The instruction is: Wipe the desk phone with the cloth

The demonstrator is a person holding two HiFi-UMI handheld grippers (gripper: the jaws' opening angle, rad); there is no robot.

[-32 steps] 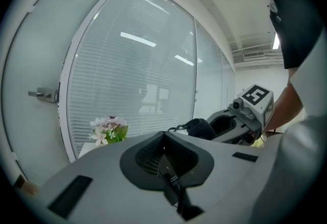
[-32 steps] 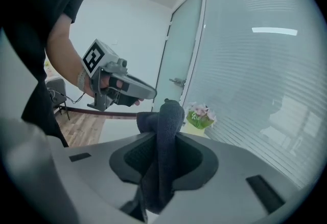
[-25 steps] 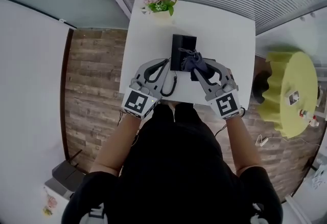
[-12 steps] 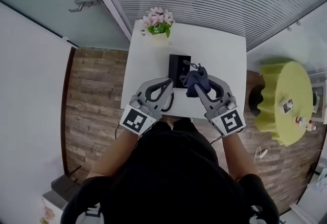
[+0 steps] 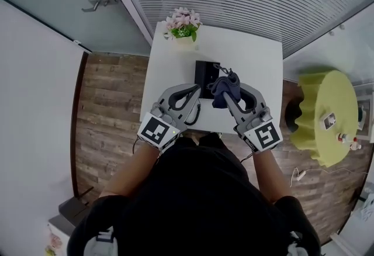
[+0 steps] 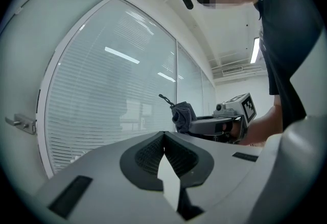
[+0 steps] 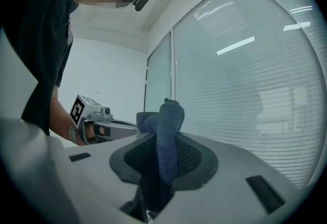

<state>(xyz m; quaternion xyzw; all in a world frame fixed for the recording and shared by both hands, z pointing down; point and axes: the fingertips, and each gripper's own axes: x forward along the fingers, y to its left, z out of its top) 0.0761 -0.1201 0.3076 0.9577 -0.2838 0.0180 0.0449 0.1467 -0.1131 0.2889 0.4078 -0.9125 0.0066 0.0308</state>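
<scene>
- On the white bench, the black desk phone sits in the middle, with a pot of flowers at the far edge.
- Just right of the phone's near end, the right hand-held gripper is clamped on the dark blue cloth, and a bunch of it stands out past the jaws.
- A second ago the cloth lay further over the phone. It has since drawn back toward the near side, and its own view faces the window blinds, not the bench.
- That suggests a pause between strokes, so the cloth must come down again for the next pass.
- The left hand-held gripper stays by the phone's near left corner, jaws together on nothing.
</scene>
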